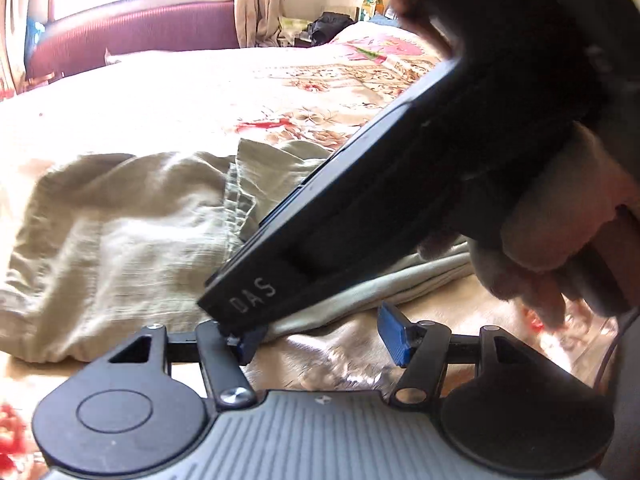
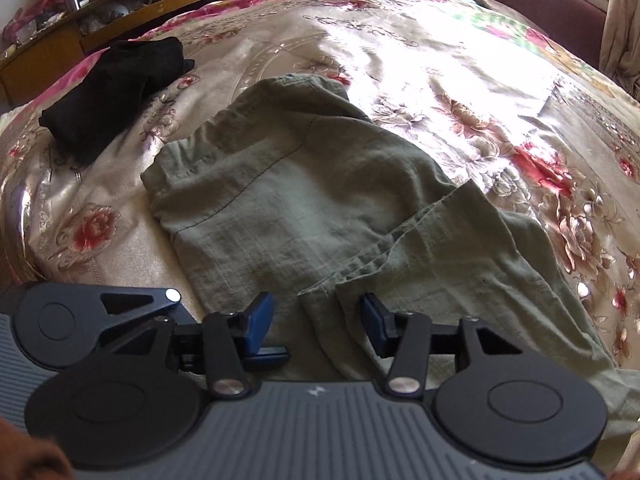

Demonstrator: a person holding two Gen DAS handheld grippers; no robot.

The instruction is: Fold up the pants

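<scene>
Already the pants [image 2: 304, 200] lie on the bed [image 2: 460, 80] doubled into a shorter bundle, one hemmed end laid back over the rest; the edges sit askew, so I judge that squaring up and at least one more fold remain. The fabric is a crinkled olive weave with stitched seams, limp against the glossy floral bedspread. The right hand-held gripper [image 2: 316, 326] hangs over the near hem, jaws parted, pads off the cloth. The left hand-held gripper [image 1: 320, 340] is open and empty. A black garment [image 2: 112, 92] lies apart.
</scene>
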